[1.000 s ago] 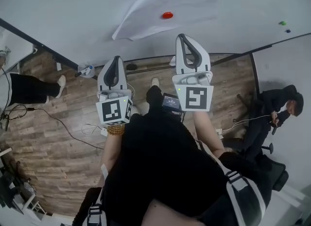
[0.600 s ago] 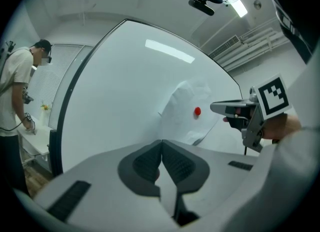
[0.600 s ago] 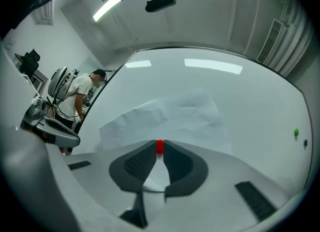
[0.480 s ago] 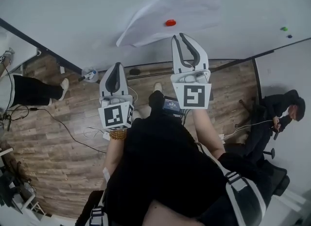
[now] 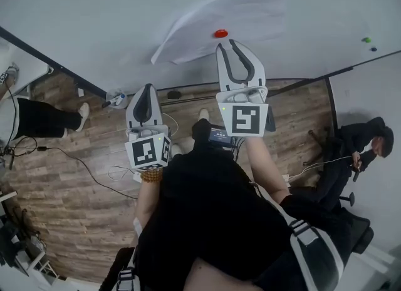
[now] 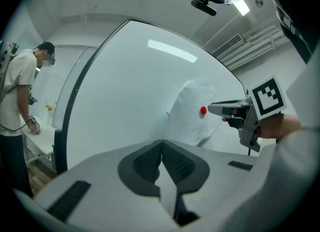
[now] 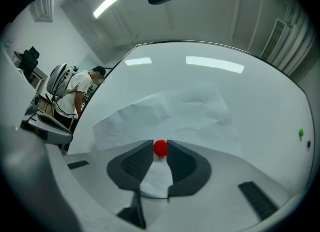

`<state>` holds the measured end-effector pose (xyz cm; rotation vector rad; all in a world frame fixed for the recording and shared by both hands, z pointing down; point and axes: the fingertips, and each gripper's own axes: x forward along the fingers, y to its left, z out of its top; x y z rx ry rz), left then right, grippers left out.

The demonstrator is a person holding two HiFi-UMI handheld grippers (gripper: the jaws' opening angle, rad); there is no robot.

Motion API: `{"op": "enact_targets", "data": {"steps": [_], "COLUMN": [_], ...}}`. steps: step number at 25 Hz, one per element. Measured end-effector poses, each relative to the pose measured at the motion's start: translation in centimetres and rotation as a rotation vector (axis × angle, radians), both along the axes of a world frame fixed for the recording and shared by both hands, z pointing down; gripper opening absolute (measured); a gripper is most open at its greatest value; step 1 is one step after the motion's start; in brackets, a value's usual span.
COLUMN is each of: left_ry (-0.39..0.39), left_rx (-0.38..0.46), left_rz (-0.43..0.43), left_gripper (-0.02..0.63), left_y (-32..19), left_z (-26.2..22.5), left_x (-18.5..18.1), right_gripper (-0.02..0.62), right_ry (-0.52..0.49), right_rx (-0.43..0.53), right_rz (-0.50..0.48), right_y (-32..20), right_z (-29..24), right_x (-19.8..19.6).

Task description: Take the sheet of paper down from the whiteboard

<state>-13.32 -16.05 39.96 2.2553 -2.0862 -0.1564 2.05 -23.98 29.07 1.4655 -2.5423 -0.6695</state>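
A creased white sheet of paper [image 5: 232, 17] hangs on the whiteboard [image 5: 94, 14], pinned by a round red magnet [image 5: 220, 33]. My right gripper [image 5: 227, 45] points at the board with its tips just short of that magnet. In the right gripper view its jaws have just been opening, and the magnet [image 7: 160, 147] shows in the gap at the fingertips, over the paper [image 7: 170, 109]. My left gripper [image 5: 147, 87] is held lower and further from the board, shut and empty [image 6: 161, 142]. The left gripper view also shows the paper [image 6: 192, 111] and the right gripper [image 6: 220, 109] at the magnet [image 6: 203, 110].
A small green magnet [image 5: 366, 39] and a dark one sit on the board at the right. One person stands at the left [image 5: 37, 114], another sits at the right [image 5: 360, 142]. Cables lie on the wooden floor [image 5: 75, 158] below the board.
My right gripper has moved closer to the board and the red magnet, and its jaws have spread from shut to open. The left gripper has stayed shut and nearly still.
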Motion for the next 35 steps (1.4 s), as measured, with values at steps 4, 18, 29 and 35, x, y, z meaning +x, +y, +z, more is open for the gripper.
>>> {"op": "enact_targets", "data": {"steps": [4,18,29,35], "left_ry": [0.001,0.002,0.006,0.01], "left_rx": [0.002,-0.005,-0.011,-0.011], "left_rz": [-0.014,-0.027,-0.032,-0.031], "left_gripper": [0.012,0.012,0.012,0.012], "left_y": [-0.1,-0.3,-0.2,-0.2], "left_z": [0.0,0.5,0.8,0.8], "left_x": [-0.4,-0.9,-1.5,-1.5], "right_gripper": [0.098,0.152,0.149,0.132], "right_ry": [0.015,0.096,0.103,0.115], "right_rx": [-0.002,0.003,0.013,0.011], "right_rz": [0.005,0.063,0.081,0.094], "right_y": [-0.5,-2.0,-2.4,-2.7], "right_z": [0.2,1.0,0.9,1.0], "right_x": [-0.1,-0.3,-0.8,-0.9]}}
